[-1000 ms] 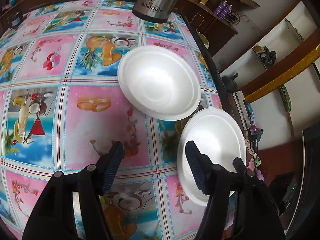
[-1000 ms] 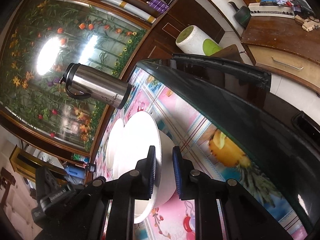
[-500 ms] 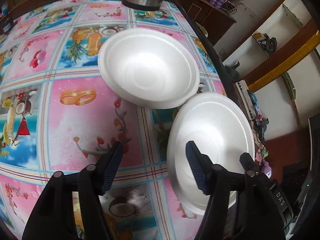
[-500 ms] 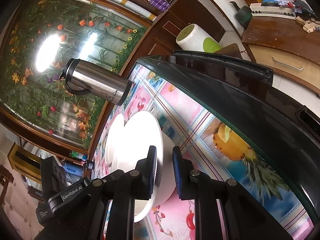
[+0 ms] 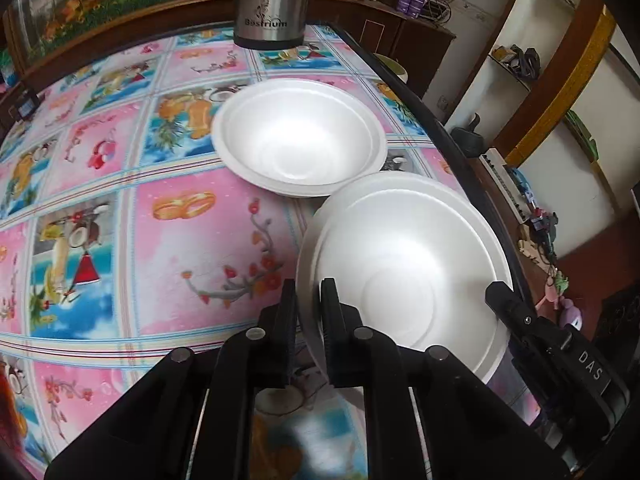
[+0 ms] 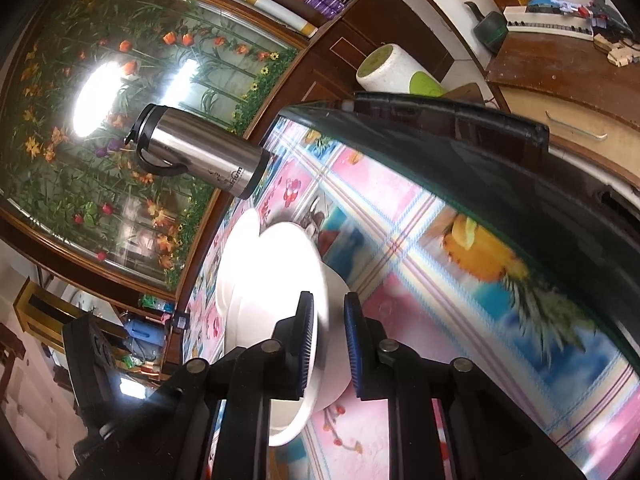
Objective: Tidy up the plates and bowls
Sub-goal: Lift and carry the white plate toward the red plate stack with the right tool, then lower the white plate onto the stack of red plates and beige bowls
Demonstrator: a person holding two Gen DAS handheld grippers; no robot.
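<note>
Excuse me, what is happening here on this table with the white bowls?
A person with a claw in each hand is sorting foam bowls. The left claw is shut on the rim of the near bowl, and the right claw grips the opposite rim of it. A second bowl sits behind it on the table, in front of a steel flask.

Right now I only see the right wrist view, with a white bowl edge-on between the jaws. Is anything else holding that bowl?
Observer: Yes. The left gripper has its jaws shut on the opposite rim of the near bowl.
Operator: Is there anything inside it?
Observer: No, its inside is bare white.
Operator: And the second bowl behind it?
Observer: The far bowl sits upright on the tablecloth, empty too.
</note>
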